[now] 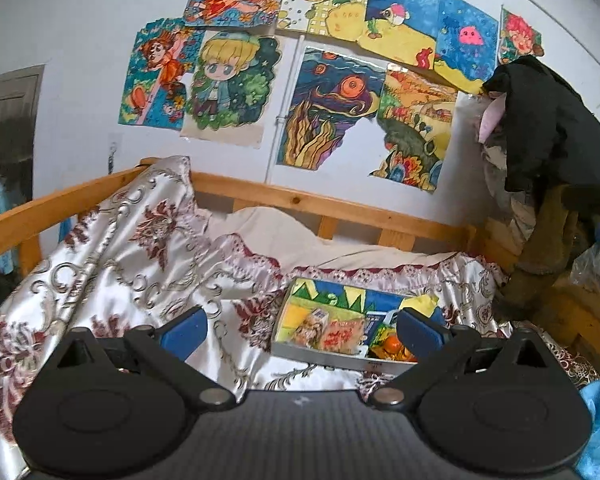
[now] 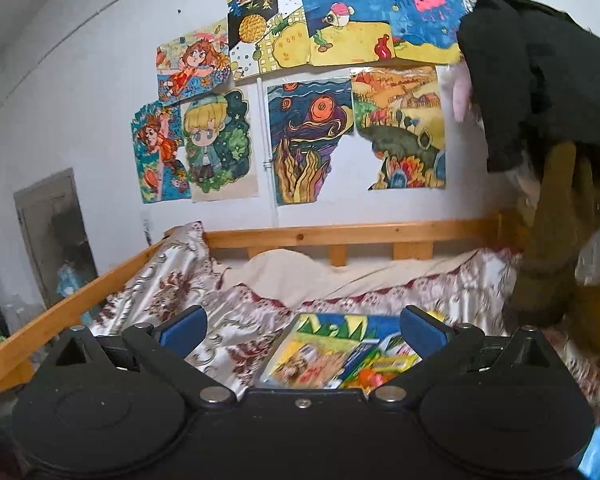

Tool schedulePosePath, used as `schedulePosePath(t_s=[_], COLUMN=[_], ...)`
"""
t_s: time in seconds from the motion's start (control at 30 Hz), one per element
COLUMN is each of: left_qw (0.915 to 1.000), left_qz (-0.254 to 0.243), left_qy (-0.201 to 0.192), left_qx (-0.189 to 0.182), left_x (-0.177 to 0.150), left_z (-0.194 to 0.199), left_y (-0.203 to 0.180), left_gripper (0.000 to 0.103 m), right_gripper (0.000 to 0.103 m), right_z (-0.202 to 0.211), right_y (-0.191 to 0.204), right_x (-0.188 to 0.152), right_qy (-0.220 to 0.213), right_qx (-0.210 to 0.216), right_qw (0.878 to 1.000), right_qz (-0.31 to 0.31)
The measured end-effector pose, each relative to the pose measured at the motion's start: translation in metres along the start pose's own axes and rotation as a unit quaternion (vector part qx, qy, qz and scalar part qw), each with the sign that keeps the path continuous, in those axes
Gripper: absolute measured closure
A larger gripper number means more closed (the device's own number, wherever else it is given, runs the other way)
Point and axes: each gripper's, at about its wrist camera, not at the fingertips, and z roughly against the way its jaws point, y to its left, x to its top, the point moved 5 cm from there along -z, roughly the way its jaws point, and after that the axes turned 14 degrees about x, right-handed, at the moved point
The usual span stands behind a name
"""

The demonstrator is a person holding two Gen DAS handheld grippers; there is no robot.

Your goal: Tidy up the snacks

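Observation:
A shallow grey box (image 1: 320, 354) with a painted lining lies on the floral bedspread (image 1: 132, 248); it holds snack packets (image 1: 332, 332) and an orange-printed packet (image 1: 394, 346). My left gripper (image 1: 300, 330) stands open just short of the box, its right blue finger (image 1: 420, 330) in front of the box's right end. In the right wrist view the same box (image 2: 284, 354) with blurred snack packets (image 2: 320, 364) lies low between the fingers of my right gripper (image 2: 302, 330), which is open and holds nothing.
A wooden bed rail (image 1: 332, 204) runs behind the bedspread, with drawings taped on the white wall (image 1: 80, 20) above. Dark clothes (image 1: 548, 120) hang over a brown post (image 1: 548, 248) at the right. A plastic bag (image 1: 598, 264) lies far right.

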Motion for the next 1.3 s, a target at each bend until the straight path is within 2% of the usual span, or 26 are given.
schedulePosePath(t_s=[0.13,0.2,0.37,0.47,0.7,0.77,0.93,1.13,1.3], left_qw=[0.9999,0.9997,0.9994,0.9998,0.9988,0.9982,0.9965,0.9945,0.9901], left_qz=[0.011,0.022,0.030,0.013,0.011,0.008,-0.030,-0.067,-0.082], left_qy=[-0.005,-0.006,-0.015,-0.013,0.029,0.035,0.028,0.015,-0.003], left_qx=[-0.012,-0.012,0.001,-0.001,0.039,0.048,0.073,0.079,0.114], left_x=[-0.007,-0.007,-0.001,-0.005,-0.012,-0.015,-0.026,-0.035,-0.036], left_z=[-0.014,-0.021,-0.026,-0.025,-0.022,-0.020,-0.011,-0.005,-0.004], left_y=[0.001,0.003,0.006,0.006,0.011,0.014,0.009,-0.018,-0.036], left_gripper=[0.000,0.000,0.000,0.000,0.000,0.000,0.000,0.000,0.000], right_gripper=[0.001,0.001,0.001,0.001,0.001,0.001,0.001,0.001,0.001], right_z=[-0.016,-0.024,-0.043,-0.051,-0.046,-0.041,-0.033,-0.032,-0.024], right_y=[-0.002,-0.001,0.003,0.003,0.006,0.003,-0.009,-0.024,-0.038], right_x=[0.025,0.032,0.028,0.015,-0.035,-0.048,-0.080,-0.119,-0.139], right_qy=[0.013,0.028,0.093,0.109,0.081,0.073,0.052,0.051,0.034], right_qx=[-0.006,0.009,0.006,-0.005,-0.014,-0.030,-0.065,-0.050,-0.052], right_qw=[1.000,1.000,0.996,0.994,0.997,0.997,0.996,0.997,0.998], right_qz=[0.011,0.004,-0.007,-0.029,-0.006,-0.006,-0.013,-0.039,-0.025])
